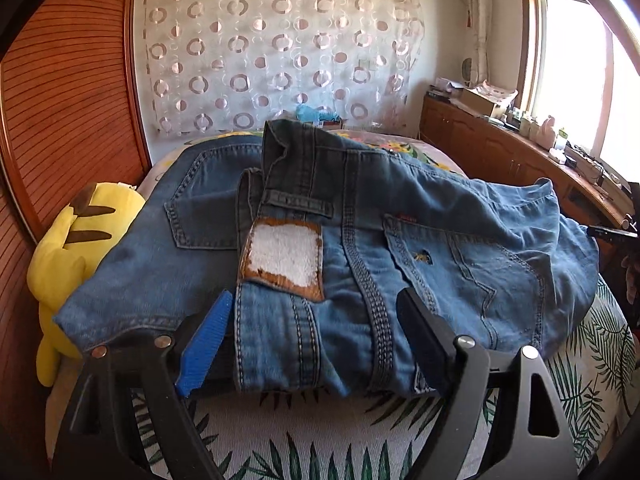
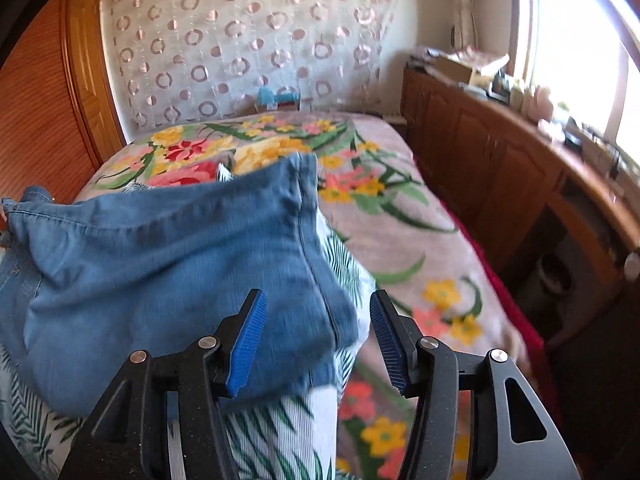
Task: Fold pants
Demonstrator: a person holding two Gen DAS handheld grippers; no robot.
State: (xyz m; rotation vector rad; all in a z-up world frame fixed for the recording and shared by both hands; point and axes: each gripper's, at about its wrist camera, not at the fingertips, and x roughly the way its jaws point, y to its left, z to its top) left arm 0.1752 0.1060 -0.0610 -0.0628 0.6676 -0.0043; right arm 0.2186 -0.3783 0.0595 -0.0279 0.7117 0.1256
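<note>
Blue denim pants (image 1: pixel 320 248) lie bunched on the bed, waistband end toward me, with a brown-edged white label patch (image 1: pixel 282 256) on top. My left gripper (image 1: pixel 316 308) is open, its jaws wide on either side of the near edge of the pants, not closed on them. In the right wrist view the right end of the pants (image 2: pixel 180 264) lies on the bedcover. My right gripper (image 2: pixel 318 312) is open, its jaws astride the near corner of the fabric, holding nothing.
The bed has a leaf-print cover (image 1: pixel 320 440) and a floral blanket (image 2: pixel 400 216). A yellow plush toy (image 1: pixel 64 264) lies at the bed's left edge by a wooden wardrobe (image 1: pixel 60 100). A wooden cabinet (image 2: pixel 500 168) with clutter runs along the right under the window.
</note>
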